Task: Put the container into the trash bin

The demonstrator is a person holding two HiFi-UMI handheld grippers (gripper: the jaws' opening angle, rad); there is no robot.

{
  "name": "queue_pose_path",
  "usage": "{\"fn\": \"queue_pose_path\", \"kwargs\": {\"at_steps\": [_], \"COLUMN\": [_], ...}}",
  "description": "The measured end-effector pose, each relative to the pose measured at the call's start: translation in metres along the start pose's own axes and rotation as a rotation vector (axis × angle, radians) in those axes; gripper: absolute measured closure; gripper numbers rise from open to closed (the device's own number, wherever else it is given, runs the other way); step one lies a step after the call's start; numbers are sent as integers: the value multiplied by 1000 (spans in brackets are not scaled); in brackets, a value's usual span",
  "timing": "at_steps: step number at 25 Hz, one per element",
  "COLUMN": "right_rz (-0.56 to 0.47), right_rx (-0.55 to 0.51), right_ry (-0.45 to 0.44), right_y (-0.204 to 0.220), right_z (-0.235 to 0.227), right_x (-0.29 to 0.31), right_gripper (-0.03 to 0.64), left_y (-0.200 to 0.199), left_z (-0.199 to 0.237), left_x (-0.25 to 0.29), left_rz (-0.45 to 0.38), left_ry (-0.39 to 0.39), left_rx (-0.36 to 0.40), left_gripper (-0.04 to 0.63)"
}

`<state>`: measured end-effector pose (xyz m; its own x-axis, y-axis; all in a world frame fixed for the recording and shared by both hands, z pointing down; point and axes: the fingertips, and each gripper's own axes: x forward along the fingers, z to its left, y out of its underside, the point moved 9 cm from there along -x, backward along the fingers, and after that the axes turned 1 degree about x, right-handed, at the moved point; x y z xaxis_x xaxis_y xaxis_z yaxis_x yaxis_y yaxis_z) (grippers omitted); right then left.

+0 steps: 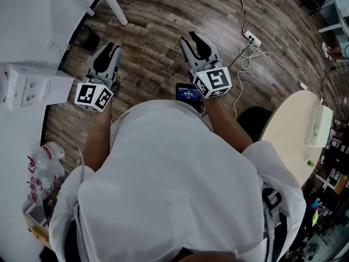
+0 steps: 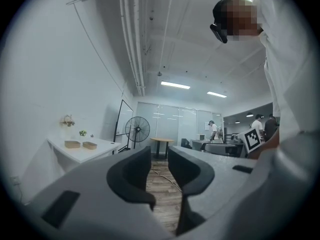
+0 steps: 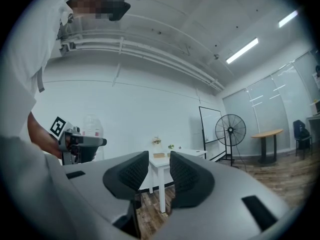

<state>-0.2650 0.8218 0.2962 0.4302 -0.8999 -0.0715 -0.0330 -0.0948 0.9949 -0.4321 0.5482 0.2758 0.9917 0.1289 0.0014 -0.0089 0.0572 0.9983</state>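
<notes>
Clear plastic containers (image 1: 44, 156) with red labels sit at the near left, beside the person. The left gripper (image 1: 113, 48) and right gripper (image 1: 188, 39) point out over the wooden floor (image 1: 158, 15). Both have their fingers spread, with nothing between them.

The left edge cuts off the white table (image 1: 22, 31), and the person's shoulder (image 1: 66, 212) partly hides the plastic bottles (image 1: 46, 157).
</notes>
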Motion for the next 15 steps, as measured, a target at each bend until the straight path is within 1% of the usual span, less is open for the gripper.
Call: {"fn": "queue_pose_path", "kwargs": {"at_steps": [7,15], "right_rz": [7,32], "right_rx": [43,87], "right_ry": [-18,-79], "right_y": [10,24], "right_z": [-28,-45], "right_x": [-9,-4], "right_gripper": [470,485], "left_y": [8,21], "left_z": [-16,-25], "left_x": [13,20], "left_rz": [6,48], "left_ry": [-47,-83], "left_rx": [-12,-34], "left_gripper": [488,489]}}
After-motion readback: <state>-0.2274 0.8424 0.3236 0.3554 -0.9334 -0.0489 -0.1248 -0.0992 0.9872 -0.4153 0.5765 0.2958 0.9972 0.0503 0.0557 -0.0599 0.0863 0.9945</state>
